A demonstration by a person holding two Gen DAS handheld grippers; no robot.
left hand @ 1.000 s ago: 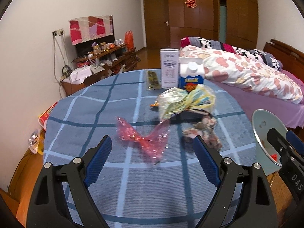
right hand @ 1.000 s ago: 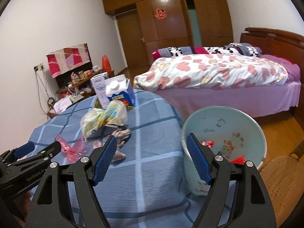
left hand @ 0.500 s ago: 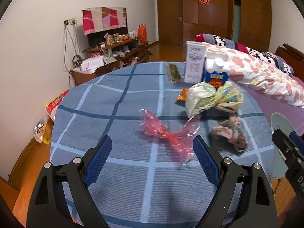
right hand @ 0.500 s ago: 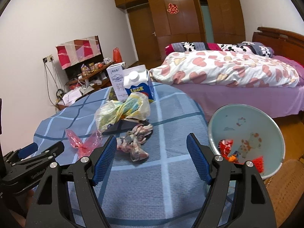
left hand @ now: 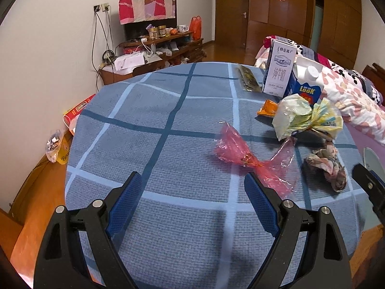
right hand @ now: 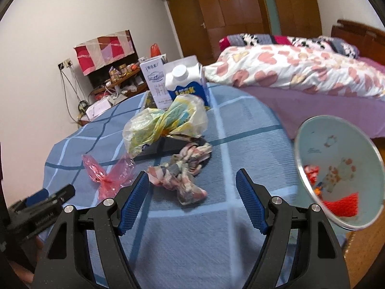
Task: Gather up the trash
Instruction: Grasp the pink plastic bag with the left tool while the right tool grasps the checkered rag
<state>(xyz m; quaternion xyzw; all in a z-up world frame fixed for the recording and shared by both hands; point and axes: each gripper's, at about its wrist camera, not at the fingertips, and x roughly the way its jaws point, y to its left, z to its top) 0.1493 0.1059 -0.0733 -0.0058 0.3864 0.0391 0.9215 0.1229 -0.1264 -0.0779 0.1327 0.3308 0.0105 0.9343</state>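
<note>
Both hand-held grippers are swinging back over the worktop (left hand: pixel 149 110), away from the bin (right hand: pixel 341 178). The right hand-held gripper (right hand: pixel 192 192), jaws apart and empty, is nearing the crumpled wrapper (right hand: pixel 180 175); the left hand-held gripper (left hand: pixel 192 192), also spread, is sitting beside the pink plastic (left hand: pixel 250 159).

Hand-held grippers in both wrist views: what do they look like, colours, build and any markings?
Both match: the left hand-held gripper and the right hand-held gripper have matte black angular frames with cut-out openings, silver round screw heads at the joints, and fingers faced with textured blue pads. White lettering on the left one's side is unreadable. No cables or sleeves show.
</note>
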